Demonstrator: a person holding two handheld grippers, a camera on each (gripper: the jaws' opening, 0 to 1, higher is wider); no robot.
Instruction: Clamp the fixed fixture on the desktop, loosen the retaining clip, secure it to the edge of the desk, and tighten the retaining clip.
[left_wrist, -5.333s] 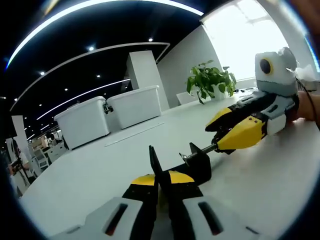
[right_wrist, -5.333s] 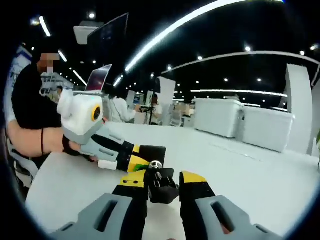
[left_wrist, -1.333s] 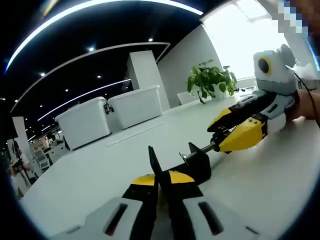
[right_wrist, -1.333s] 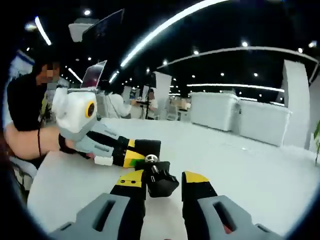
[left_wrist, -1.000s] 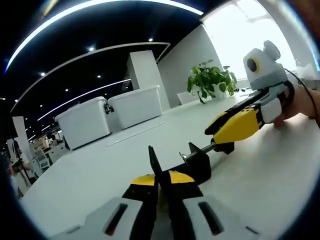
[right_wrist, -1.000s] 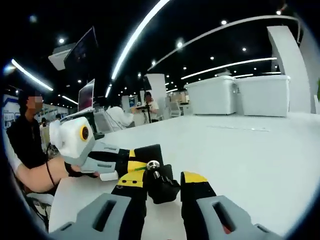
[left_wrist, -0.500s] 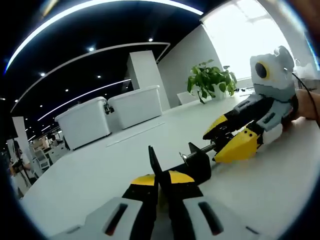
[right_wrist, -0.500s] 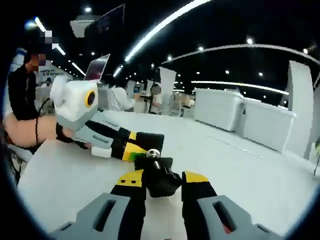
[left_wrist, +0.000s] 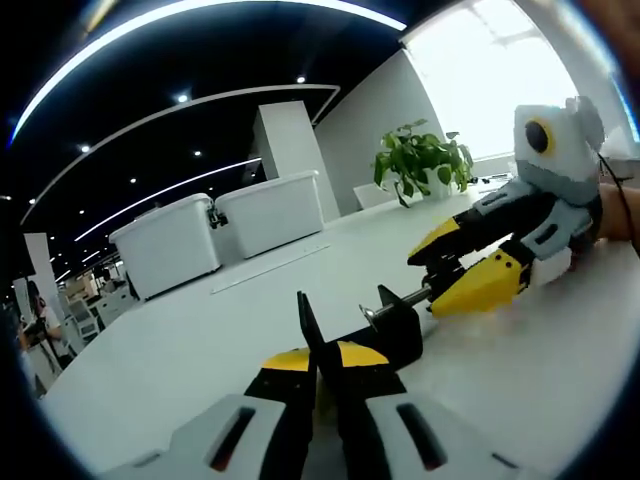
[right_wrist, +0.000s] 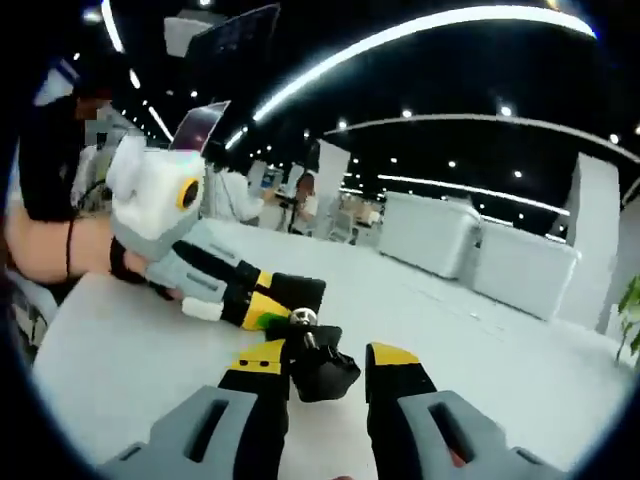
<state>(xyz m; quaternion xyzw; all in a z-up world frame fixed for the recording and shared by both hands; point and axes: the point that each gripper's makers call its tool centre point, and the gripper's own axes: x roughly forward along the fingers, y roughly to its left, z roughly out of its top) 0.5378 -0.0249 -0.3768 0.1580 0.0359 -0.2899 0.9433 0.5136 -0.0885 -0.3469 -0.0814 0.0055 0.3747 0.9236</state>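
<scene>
two tongs (left_wrist: 318, 362) (right_wrist: 325, 366) grip one black clamp (left_wrist: 392, 328) on one desk (left_wrist: 180, 350).

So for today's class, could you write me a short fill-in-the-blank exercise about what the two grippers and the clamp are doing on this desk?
1. The black clamp fixture rests on a desk whose top is ____ in colour.
2. The left gripper is shut on the fixture's ____ body.
3. The right gripper has its yellow jaws around the fixture's metal ____.
4. Behind the desk, beside two white bins, stands a green ____.

Missing words: white; black; screw; plant
</scene>
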